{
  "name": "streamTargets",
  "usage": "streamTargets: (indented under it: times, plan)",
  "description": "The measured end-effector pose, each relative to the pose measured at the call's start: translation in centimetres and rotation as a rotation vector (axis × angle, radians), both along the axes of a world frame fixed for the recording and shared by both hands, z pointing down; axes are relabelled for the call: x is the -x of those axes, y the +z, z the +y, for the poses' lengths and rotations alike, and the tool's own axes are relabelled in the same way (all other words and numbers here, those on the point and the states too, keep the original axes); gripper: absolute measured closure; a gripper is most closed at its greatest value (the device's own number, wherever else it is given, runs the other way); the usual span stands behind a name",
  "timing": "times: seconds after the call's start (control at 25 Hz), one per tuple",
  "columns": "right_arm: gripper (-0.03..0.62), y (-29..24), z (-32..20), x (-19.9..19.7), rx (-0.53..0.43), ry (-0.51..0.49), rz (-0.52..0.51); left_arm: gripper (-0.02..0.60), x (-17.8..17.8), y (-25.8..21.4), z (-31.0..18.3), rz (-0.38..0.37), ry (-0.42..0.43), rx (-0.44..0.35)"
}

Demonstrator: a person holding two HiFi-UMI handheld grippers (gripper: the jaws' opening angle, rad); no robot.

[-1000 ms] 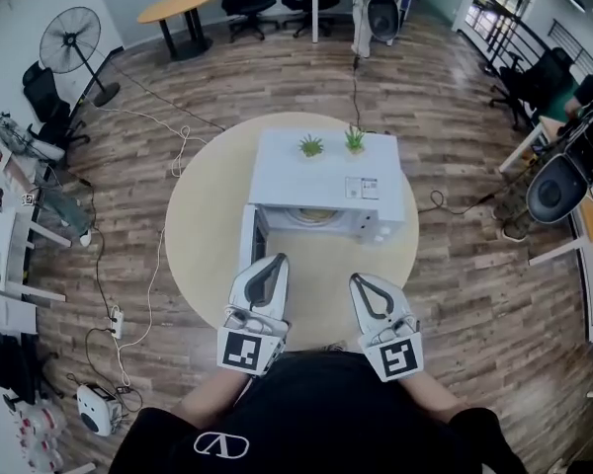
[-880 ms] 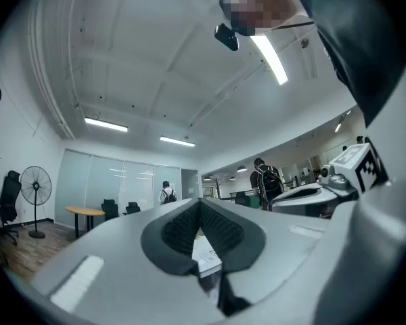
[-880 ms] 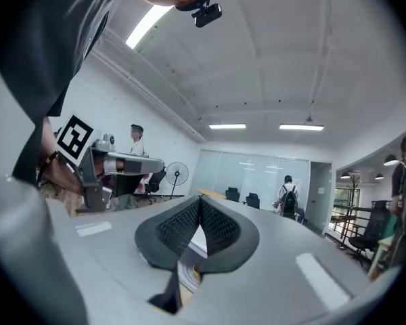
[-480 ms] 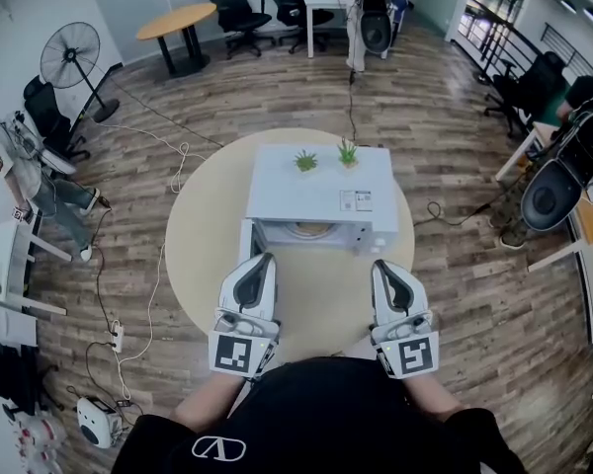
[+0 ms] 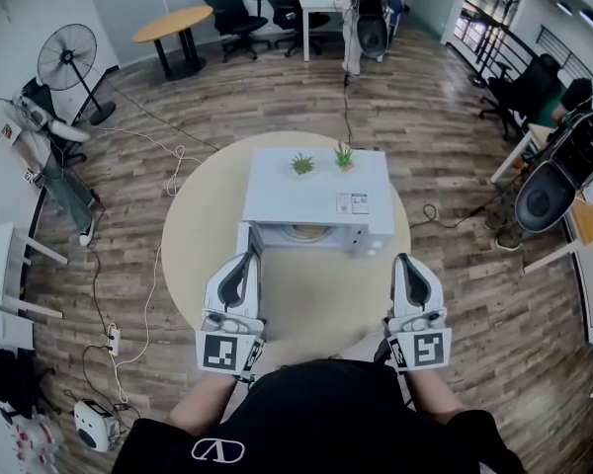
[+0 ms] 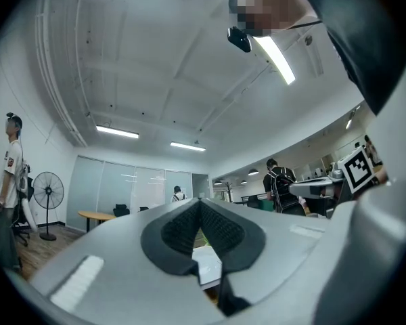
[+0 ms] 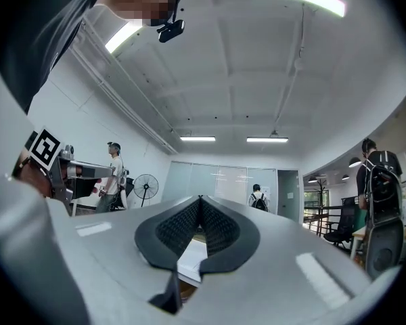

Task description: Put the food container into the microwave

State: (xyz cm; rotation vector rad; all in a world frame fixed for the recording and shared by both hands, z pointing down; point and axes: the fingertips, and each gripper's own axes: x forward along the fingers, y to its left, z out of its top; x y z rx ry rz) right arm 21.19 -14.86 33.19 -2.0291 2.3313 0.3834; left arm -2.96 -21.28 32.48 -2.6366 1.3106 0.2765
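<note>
Microwave point(image 5: 316, 197) open | left tool point(image 5: 244, 260) closed, nose-up | right tool point(image 5: 406, 262) closed, nose-up

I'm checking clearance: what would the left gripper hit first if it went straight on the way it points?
Likely the microwave's open door, which stands just ahead of the left gripper; depth is unclear from above.
</note>
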Motion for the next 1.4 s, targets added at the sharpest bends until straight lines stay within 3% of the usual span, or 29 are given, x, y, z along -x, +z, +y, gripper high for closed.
streamTargets:
  times: [0.52,1.4]
  plan:
    - [0.586,1.2,0.0,-2.4,0.053,0.058,-0.038,0.581,1.4,0.4,-0.3,0.014,-0.021,0.017]
    - [0.586,3.2,-0.6,-2.8,0.101,0.04,0.003,0.581,2.0,1.7,-0.8,0.001,-0.039,0.038]
